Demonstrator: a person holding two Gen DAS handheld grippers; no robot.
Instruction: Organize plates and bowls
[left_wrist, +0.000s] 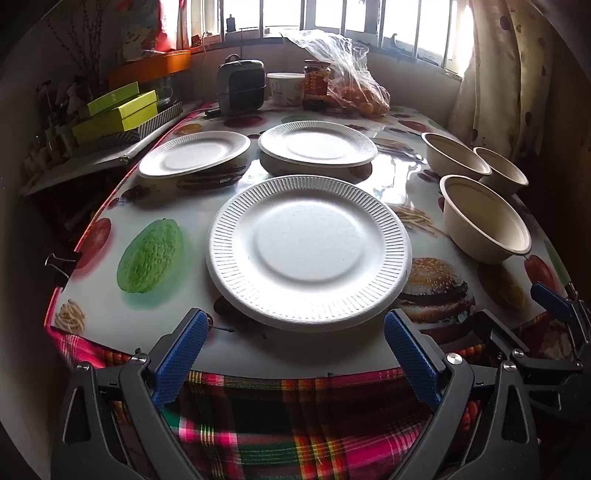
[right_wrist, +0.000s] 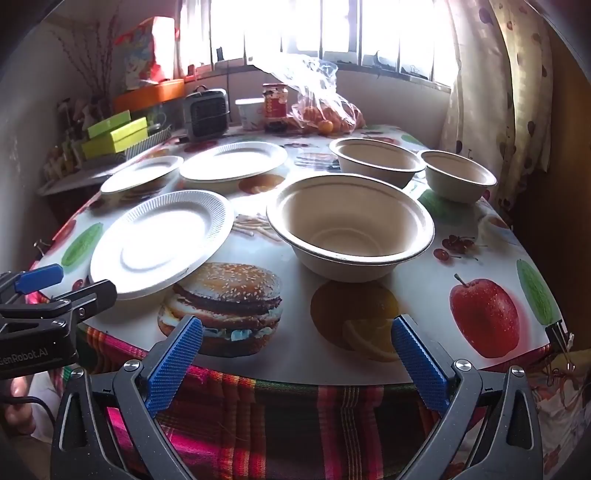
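Nothing gripped yet: left gripper (left_wrist: 295, 354) and right gripper (right_wrist: 295, 354) both spread wide and empty at the table's near edge. Straight ahead of the left, the nearest white ribbed paper plate (left_wrist: 308, 247); ahead of the right, the nearest beige pulp bowl (right_wrist: 351, 229). Best pinched by the near rim, lightly, to avoid creasing, then stacked on like pieces behind.
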